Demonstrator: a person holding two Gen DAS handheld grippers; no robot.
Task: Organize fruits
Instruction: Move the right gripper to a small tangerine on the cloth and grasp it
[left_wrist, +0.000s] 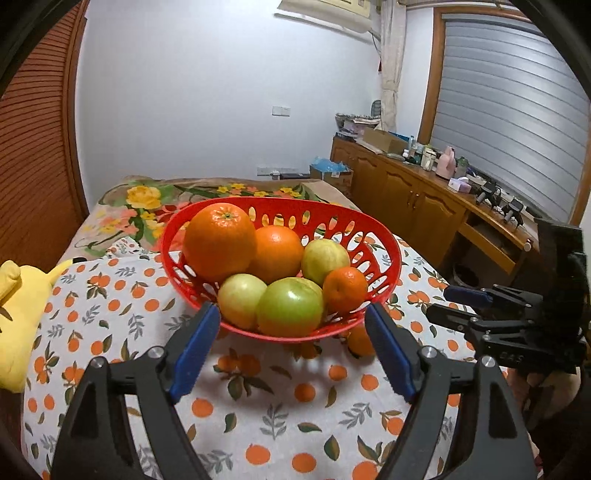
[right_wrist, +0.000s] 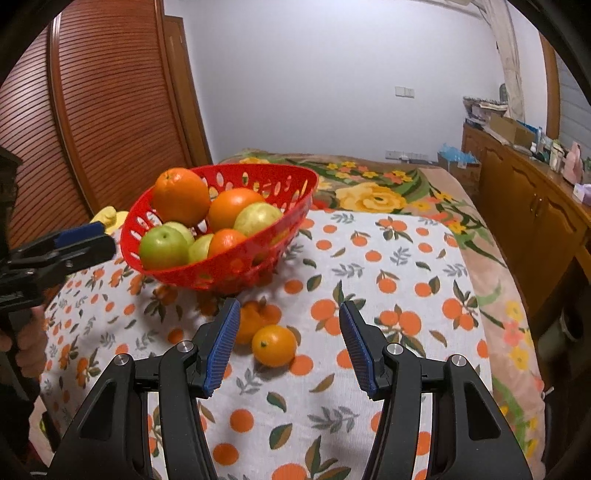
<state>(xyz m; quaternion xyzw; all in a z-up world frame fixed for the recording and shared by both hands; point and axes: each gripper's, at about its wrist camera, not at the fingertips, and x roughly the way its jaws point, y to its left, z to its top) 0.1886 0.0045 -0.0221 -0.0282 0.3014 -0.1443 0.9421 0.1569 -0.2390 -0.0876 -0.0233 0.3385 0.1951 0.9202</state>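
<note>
A red perforated basket (left_wrist: 364, 236) (right_wrist: 255, 266) stands on the orange-print tablecloth and holds two big oranges (left_wrist: 219, 242), a small mandarin (left_wrist: 345, 290) and several green-yellow fruits (left_wrist: 290, 306). One small orange (right_wrist: 274, 345) lies loose on the cloth in front of the basket; in the left wrist view it (left_wrist: 357, 339) peeks out behind my right finger. My left gripper (left_wrist: 291, 321) is open, empty, its fingertips just short of the basket's near rim. My right gripper (right_wrist: 288, 321) is open, empty, with the loose orange between and just beyond its fingertips.
A yellow plush toy (left_wrist: 18, 317) lies at the table's left edge. A floral blanket (right_wrist: 373, 192) covers the far part. A wooden cabinet (left_wrist: 413, 192) with clutter runs along the right. A slatted wooden door (right_wrist: 103, 103) stands at the left.
</note>
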